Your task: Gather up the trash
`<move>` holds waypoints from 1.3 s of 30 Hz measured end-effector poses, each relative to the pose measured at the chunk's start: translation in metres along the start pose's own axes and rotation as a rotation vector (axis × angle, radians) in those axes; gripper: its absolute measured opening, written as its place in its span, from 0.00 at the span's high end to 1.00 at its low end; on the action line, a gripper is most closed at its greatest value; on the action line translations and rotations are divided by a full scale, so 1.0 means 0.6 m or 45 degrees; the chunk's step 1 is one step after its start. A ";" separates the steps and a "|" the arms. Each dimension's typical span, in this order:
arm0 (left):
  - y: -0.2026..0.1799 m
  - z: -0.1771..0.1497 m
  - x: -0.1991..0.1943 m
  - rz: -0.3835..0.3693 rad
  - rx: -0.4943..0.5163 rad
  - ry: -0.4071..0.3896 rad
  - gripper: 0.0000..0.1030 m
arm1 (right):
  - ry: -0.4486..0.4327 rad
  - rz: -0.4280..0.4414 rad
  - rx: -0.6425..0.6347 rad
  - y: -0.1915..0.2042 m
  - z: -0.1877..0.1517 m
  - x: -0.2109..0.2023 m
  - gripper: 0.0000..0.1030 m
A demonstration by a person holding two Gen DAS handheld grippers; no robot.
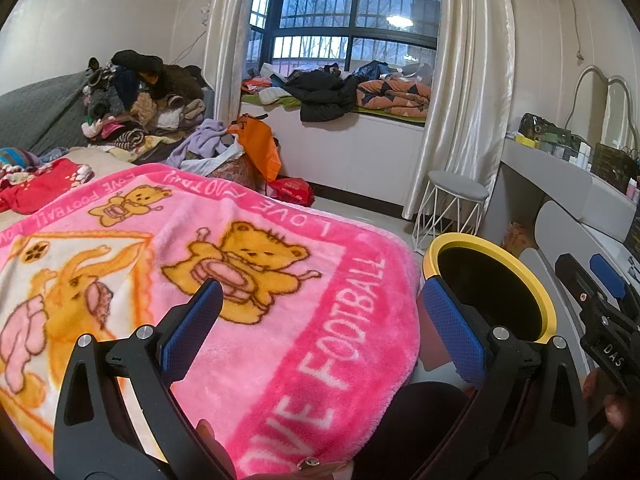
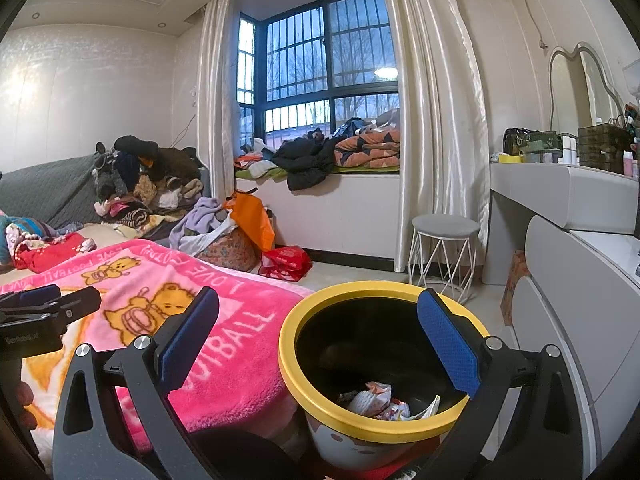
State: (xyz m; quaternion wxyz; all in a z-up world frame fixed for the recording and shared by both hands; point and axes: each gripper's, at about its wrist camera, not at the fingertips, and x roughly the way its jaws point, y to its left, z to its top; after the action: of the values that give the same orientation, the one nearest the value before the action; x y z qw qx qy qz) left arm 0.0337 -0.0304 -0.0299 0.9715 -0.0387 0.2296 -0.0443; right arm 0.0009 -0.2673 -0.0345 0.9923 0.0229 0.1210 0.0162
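Nearest the right wrist camera, the right gripper (image 2: 318, 344) hung with its blue pads wide apart and nothing between them, poised over the mouth of the bin (image 2: 362, 426). The bin, yellow-rimmed and black inside, stood on the floor against the corner of the bed, and a few pieces of crumpled wrapper (image 2: 380, 402) lay at its bottom. The left gripper (image 1: 324, 336) was likewise spread and empty, held above the pink blanket (image 1: 280, 320), with the same bin (image 1: 550, 312) just beside its right-hand pad.

No loose scrap showed on the blanket near either gripper, so the step in hand looked like a search for the next piece, or the task may have been close to done. To do it well, each gripper would best sweep low over the blanket and pinch only the scrap, since the fleece is soft and could bunch up between the pads. A drop should be made squarely over the opening, clear of the rim.

Farther off, a heap of clothes (image 2: 148, 184) sat on the grey cover, a white stool (image 2: 444, 252) stood by the curtain, and more clothes lay along the window seat (image 2: 344, 208). Whether any trash lay among them could not be told.
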 end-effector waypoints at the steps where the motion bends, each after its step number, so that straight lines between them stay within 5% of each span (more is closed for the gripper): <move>1: 0.000 0.000 0.001 -0.001 0.000 0.000 0.10 | 0.001 0.000 0.000 0.000 0.000 0.000 0.06; 31: 0.007 -0.006 0.003 0.053 -0.028 0.044 0.10 | 0.025 0.010 -0.003 0.005 0.002 0.004 0.06; 35: 0.056 -0.002 -0.004 0.144 -0.125 0.047 0.10 | 0.041 0.154 -0.026 0.057 0.034 0.023 0.06; 39: 0.177 -0.001 -0.020 0.316 -0.309 0.057 0.10 | 0.089 0.450 -0.121 0.190 0.062 0.058 0.06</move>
State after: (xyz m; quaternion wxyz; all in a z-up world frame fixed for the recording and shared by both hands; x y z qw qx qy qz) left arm 0.0300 0.0762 -0.0355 0.9524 -0.1261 0.2578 0.1032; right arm 0.0407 -0.1539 -0.0009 0.9691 -0.0036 0.1486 0.1968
